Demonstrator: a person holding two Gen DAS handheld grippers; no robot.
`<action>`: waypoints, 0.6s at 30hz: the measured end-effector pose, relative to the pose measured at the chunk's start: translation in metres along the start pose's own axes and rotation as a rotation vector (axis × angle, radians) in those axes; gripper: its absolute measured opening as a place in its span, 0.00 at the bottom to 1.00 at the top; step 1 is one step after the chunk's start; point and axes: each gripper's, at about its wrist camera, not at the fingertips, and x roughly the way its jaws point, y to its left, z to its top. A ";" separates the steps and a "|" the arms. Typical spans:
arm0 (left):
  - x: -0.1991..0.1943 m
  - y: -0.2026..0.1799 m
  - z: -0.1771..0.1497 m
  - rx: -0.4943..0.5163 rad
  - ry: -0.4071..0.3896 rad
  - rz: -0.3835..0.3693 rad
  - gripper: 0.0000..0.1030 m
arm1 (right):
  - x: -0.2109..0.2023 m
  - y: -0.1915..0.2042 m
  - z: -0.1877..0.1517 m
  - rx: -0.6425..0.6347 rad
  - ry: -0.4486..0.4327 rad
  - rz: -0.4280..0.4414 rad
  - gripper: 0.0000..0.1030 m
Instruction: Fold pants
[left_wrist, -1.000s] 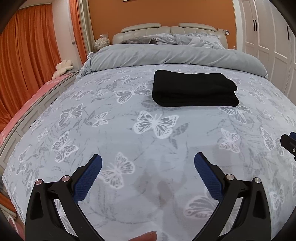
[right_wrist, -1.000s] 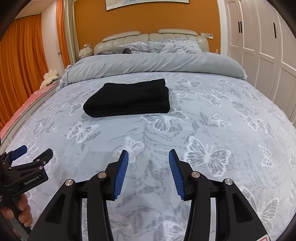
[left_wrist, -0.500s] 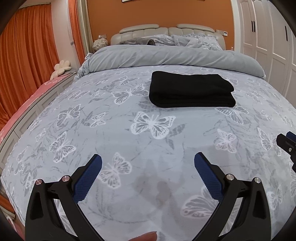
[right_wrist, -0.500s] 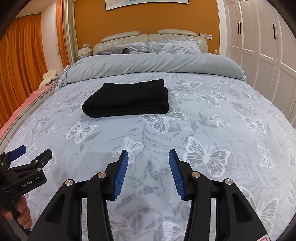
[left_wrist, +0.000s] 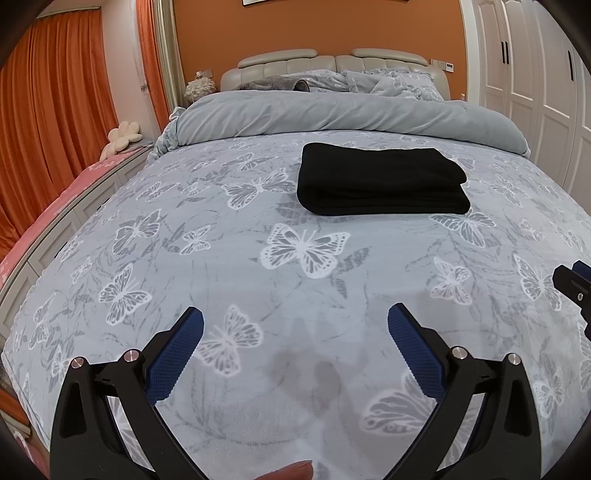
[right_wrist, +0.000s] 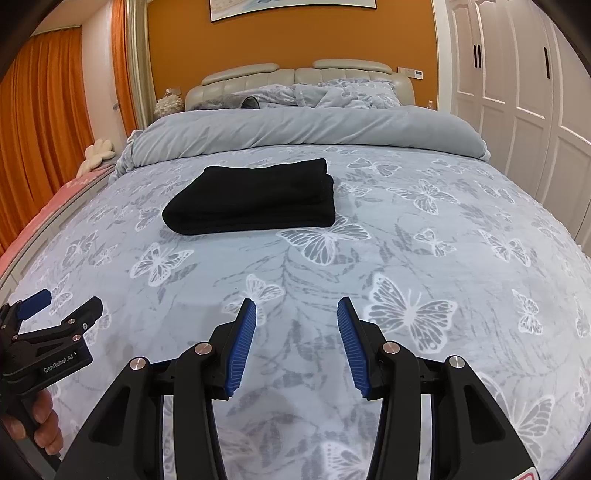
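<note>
On the bed, toward its far half: one pair of black pants (left_wrist: 382, 183), folded into a flat, thick rectangle, lying on the butterfly-print bedspread (left_wrist: 236, 258) just short of the rolled-back grey duvet (left_wrist: 332, 114). Nothing touches it.

Near edge of the bed, left: left gripper (left_wrist: 295, 326), jaws spread wide, blue textured pads (left_wrist: 173, 360) facing each other with only bedspread between them, holding nothing. It sits well apart from the pants.

Near edge, right: right gripper (right_wrist: 296, 309), jaws parted more narrowly, ribbed blue pads (right_wrist: 242, 345) empty, likewise well short of the pants. In the right wrist view the left gripper shows at the lower left, with the fingers of the left hand (right_wrist: 46, 430) wrapped round its handle.

Head of the bed: cream padded headboard (right_wrist: 295, 75), crumpled patterned pillows (right_wrist: 343, 94) in front of it.

Left of the bed: orange curtains (left_wrist: 55, 110), a white flower-shaped cushion (left_wrist: 122, 138) on a pink-covered ledge (left_wrist: 48, 218).

Right of the bed: white panelled wardrobe doors (right_wrist: 517, 92).

Far wall: orange, with the lower edge of a framed picture (right_wrist: 291, 9).
</note>
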 end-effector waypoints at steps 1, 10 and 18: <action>0.000 0.000 0.000 0.000 -0.002 0.000 0.95 | 0.000 0.000 0.000 0.000 0.000 -0.001 0.44; -0.001 0.000 0.003 -0.003 -0.005 -0.001 0.95 | 0.000 0.000 0.000 0.000 0.000 -0.003 0.44; -0.004 -0.003 0.004 0.008 -0.022 -0.001 0.95 | -0.001 0.001 0.000 0.002 -0.002 -0.005 0.44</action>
